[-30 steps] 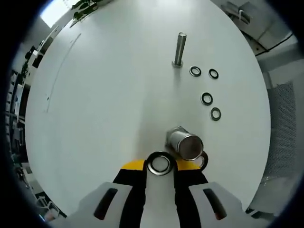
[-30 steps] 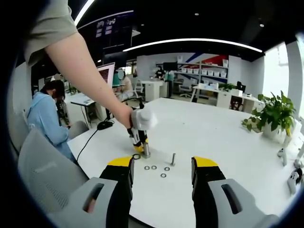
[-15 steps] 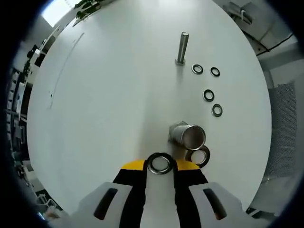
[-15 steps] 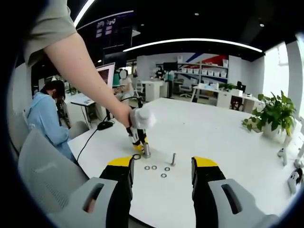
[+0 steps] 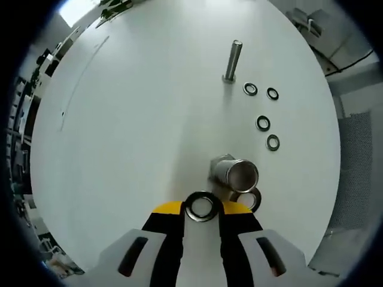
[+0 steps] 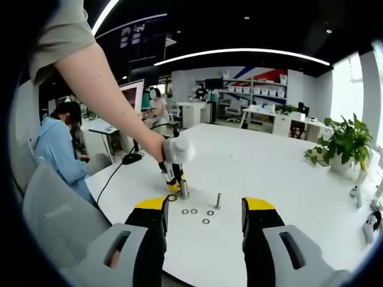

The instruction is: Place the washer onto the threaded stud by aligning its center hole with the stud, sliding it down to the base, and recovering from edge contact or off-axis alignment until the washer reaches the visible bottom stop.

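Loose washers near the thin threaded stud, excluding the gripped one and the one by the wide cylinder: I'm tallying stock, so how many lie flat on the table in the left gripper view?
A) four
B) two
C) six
A: four small washers lie to the right of the thin threaded stud, two nearer it and two further toward the wide cylinder.

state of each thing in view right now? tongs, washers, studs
left tongs: shut on a washer
held washer: gripped at its rim, not yet on a stud
thick stud: upright on the table, bare
washer by thick stud: flat on the table
thin stud: upright, bare
four loose washers: flat on the table near the thin stud
right tongs: open, holding nothing, held back from the studs
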The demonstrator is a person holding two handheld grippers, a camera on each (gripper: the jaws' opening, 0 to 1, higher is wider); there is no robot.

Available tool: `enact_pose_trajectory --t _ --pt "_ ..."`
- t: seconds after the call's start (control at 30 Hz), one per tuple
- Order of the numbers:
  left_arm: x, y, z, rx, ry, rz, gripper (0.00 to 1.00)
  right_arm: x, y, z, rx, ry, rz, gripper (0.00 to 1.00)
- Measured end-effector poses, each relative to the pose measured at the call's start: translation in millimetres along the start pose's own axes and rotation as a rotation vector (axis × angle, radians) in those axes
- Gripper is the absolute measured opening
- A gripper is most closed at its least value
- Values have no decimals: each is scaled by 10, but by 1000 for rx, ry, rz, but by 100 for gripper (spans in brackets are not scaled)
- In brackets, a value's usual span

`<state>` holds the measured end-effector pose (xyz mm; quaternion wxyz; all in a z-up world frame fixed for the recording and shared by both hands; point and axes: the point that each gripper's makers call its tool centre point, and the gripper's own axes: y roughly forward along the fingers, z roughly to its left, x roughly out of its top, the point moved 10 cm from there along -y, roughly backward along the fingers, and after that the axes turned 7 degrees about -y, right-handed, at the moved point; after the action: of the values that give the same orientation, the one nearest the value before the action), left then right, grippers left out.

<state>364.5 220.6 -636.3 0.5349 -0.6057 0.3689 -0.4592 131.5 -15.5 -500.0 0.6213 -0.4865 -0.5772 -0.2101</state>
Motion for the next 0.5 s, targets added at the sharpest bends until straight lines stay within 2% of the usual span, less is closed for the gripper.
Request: enact_pose_trajectory --t 0.07,0.23,0.33,0.5 --pt "-8 -15 14 -1 -25 -15 20 3 -2 2 -1 -2 -2 51" --pt "-46 -1 20 -2 -15 5 21 0 -4 1 0 -1 -2 51" --pt "-56 -8 16 -2 -27 -8 22 -1 -3 2 1 -1 -1 51" --pt "-90 5 16 5 -22 4 24 1 -1 1 2 0 -2 51"
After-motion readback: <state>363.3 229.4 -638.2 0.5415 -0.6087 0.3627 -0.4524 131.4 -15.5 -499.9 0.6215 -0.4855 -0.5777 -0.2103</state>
